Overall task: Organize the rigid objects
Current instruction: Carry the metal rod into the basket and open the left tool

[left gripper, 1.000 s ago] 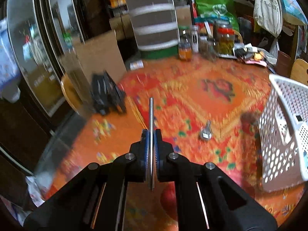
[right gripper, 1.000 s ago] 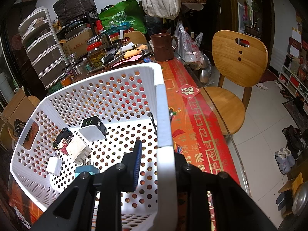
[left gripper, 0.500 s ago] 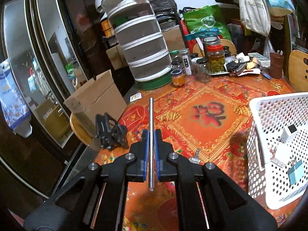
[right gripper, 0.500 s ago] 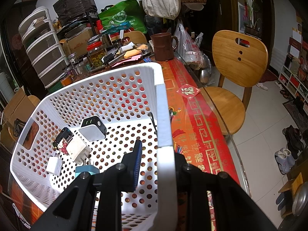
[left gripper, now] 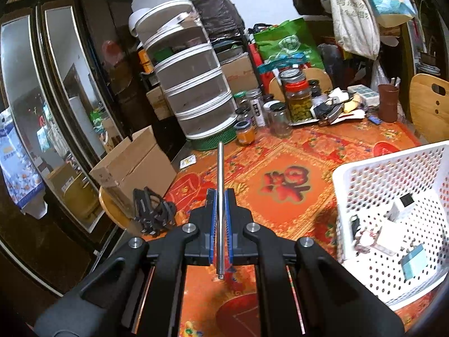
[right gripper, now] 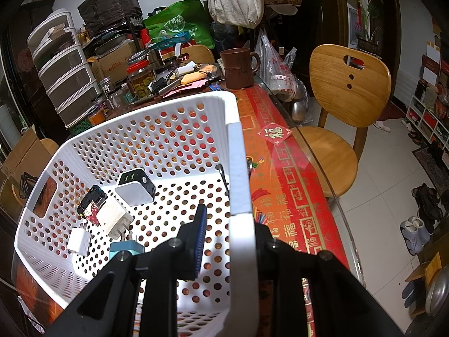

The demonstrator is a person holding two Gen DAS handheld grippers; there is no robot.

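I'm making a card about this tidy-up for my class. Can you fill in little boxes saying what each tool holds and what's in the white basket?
left tool: shut on a thin metal rod, held above the red tablecloth
right tool: clamped on the white basket wall
in the basket: several plug chargers, including a white cube charger and a small white plug
rod in basket yet: no

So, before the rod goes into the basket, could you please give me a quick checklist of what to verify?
1. Left gripper shut on the metal rod: ok.
2. Rod gripped near its lower end, most of it sticking out ahead: not ok.
3. Right gripper clamps the white basket wall: ok.
4. Bare basket floor beside the chargers: ok.
5. Rod above the basket: not ok, it is over the tablecloth.
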